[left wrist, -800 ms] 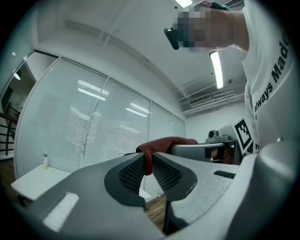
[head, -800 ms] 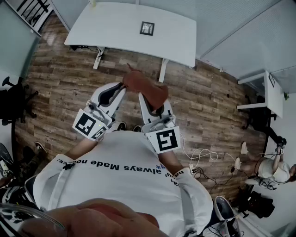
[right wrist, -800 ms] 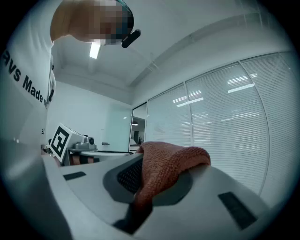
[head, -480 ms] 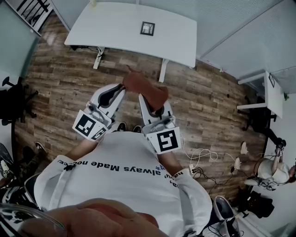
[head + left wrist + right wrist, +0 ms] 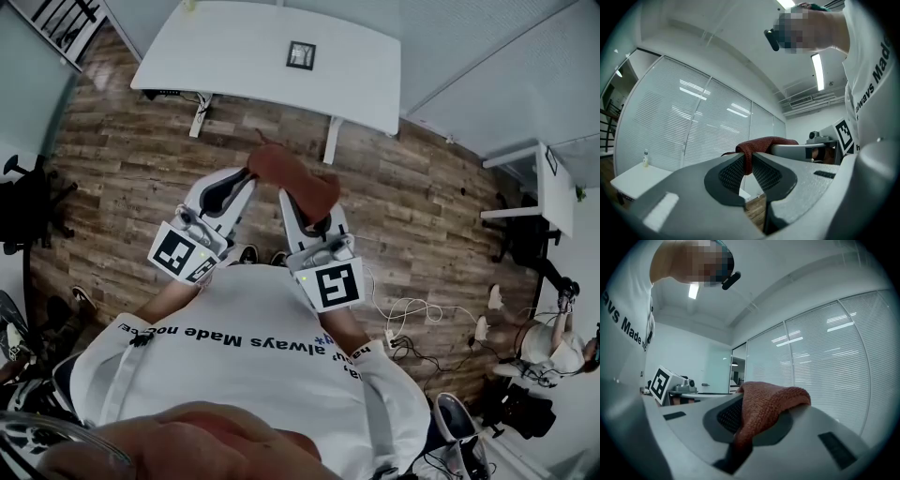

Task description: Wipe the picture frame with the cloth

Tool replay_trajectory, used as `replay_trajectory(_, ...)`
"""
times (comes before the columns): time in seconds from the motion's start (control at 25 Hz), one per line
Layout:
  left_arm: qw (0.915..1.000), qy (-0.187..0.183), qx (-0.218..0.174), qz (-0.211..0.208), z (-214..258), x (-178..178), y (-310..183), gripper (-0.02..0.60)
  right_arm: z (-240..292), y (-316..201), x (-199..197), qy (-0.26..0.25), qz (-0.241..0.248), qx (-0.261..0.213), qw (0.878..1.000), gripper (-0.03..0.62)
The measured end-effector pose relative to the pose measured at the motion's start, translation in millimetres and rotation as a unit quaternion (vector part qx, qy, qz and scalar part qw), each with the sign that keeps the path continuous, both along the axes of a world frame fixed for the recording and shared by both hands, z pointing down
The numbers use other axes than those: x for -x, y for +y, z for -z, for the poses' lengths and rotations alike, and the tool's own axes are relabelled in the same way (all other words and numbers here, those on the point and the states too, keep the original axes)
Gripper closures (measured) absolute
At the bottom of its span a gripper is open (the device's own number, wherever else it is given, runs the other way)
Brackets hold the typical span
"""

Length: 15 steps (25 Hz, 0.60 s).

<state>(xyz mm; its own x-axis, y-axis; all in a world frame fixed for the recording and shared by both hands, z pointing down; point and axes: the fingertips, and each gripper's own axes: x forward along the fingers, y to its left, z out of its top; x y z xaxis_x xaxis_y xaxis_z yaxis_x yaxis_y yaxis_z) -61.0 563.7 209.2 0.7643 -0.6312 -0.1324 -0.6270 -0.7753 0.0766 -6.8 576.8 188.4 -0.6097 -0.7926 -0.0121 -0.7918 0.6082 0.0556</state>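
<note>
A small dark picture frame lies on the white table across the room, well away from both grippers. A reddish-brown cloth is stretched between the grippers at chest height. My left gripper is shut on one end of the cloth, pinched between the ribbed pads. My right gripper is shut on the other end, and the cloth drapes over its jaws. Both gripper views point up at the blinds and ceiling, so neither shows the frame.
Wooden plank floor lies between the person and the table. A second white table stands at the right, with cables on the floor nearby and a seated person at the far right. A dark office chair is at the left.
Both grippers stay almost still with the cloth held between them. The cloth's far corner has sagged slightly toward the person.
</note>
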Motion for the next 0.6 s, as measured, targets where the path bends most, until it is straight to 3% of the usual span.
replay_trajectory(0.6, 0.9997, 0.002, 0.019, -0.016, -13, 61, -1, 0.534, -10, 1, 58, -0.009, -0.011, 0.01, 1.0, 0.565)
